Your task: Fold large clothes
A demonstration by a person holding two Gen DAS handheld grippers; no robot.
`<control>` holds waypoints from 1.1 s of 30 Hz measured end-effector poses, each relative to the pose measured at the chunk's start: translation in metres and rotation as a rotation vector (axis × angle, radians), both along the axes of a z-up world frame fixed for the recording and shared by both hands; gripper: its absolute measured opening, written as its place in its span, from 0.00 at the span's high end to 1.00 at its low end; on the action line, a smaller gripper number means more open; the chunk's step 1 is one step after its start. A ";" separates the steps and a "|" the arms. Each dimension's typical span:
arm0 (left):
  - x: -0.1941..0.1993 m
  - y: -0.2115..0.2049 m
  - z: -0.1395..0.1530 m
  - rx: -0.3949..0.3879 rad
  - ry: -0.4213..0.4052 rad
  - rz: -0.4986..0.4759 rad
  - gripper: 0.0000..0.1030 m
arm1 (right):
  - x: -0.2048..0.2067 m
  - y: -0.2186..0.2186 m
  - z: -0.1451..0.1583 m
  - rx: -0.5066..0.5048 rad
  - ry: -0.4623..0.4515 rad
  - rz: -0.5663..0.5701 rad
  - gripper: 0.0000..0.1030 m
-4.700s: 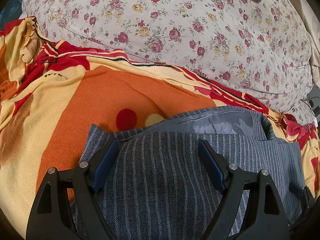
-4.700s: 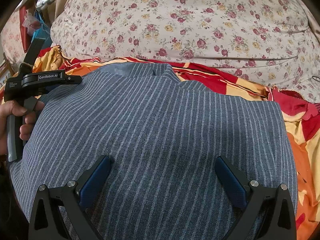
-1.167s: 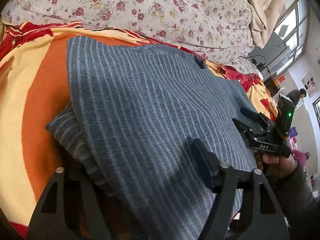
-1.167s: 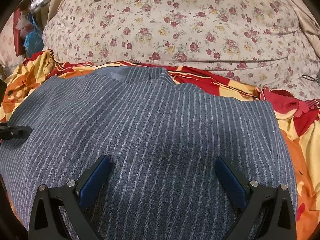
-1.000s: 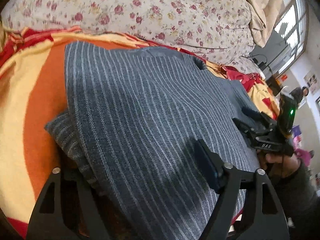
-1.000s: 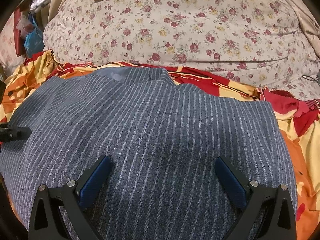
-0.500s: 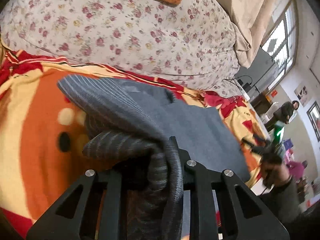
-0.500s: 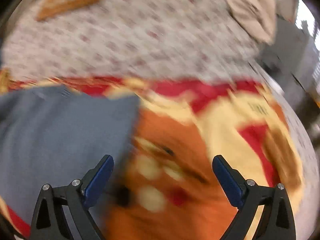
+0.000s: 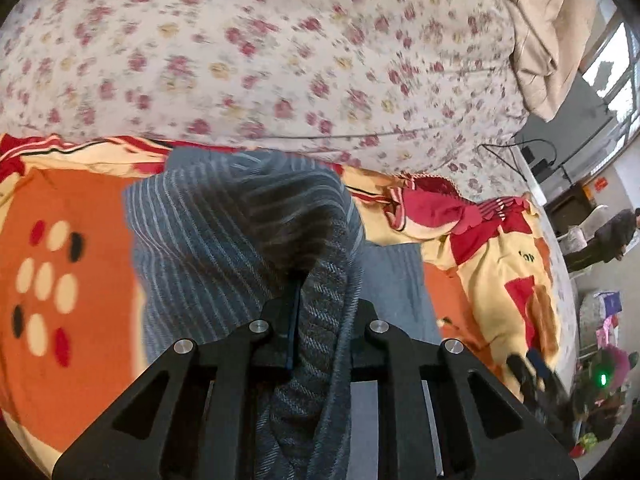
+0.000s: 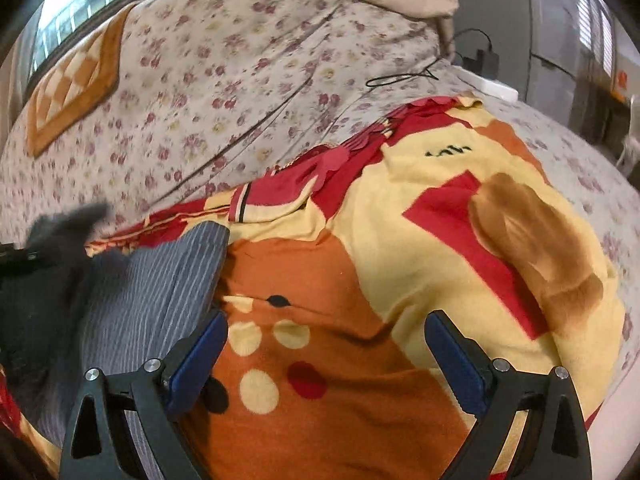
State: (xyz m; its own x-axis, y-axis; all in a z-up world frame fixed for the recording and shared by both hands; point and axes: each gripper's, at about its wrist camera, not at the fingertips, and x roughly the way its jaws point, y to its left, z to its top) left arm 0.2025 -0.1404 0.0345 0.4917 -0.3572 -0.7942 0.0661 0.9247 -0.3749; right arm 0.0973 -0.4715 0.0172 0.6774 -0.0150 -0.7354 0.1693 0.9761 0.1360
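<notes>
The grey striped garment [image 9: 224, 240] lies on the orange, yellow and red blanket [image 9: 60, 280], and a thick bunch of it is lifted up toward my left camera. My left gripper [image 9: 320, 320] is closed on this bunch: the two jaws stand very near each other, with only the folded cloth between them, and the fabric goes down between the black arms and also rises above them in a rounded hump. One blue pad shows only as a thin line at the left side of the pinched fold. Under the lifted part, a flat piece of the same garment rests on the blanket, at the right of the gripper. In the right wrist view the garment [image 10: 160, 276] is at the left side, flat on the blanket [image 10: 400, 264], and its right edge ends near the left finger of my right gripper [image 10: 326, 354]. This gripper is wide open, its blue pads [image 10: 198, 360] are far apart, and it holds nothing; whether the fingertips touch the blanket I cannot tell. The left finger is over the border between garment and blanket, the right finger is over the blanket only. Behind the blanket there is a big floral quilt [image 10: 224, 80], and on it, at the upper left, an orange checked cushion [image 10: 74, 84].
</notes>
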 end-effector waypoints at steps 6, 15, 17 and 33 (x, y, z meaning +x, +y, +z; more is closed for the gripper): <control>0.004 -0.068 -0.020 0.077 0.021 -0.032 0.86 | -0.004 -0.016 -0.001 0.123 -0.003 -0.002 0.05; -0.015 -0.116 -0.020 0.141 0.012 -0.059 0.86 | -0.016 -0.036 0.004 0.207 -0.037 -0.029 0.05; -0.022 -0.124 -0.021 0.166 -0.002 -0.074 0.86 | -0.015 -0.038 0.003 0.214 -0.030 -0.034 0.05; -0.109 -0.092 -0.003 -0.090 -0.088 -0.323 0.29 | -0.004 -0.039 -0.018 0.119 0.057 -0.109 0.05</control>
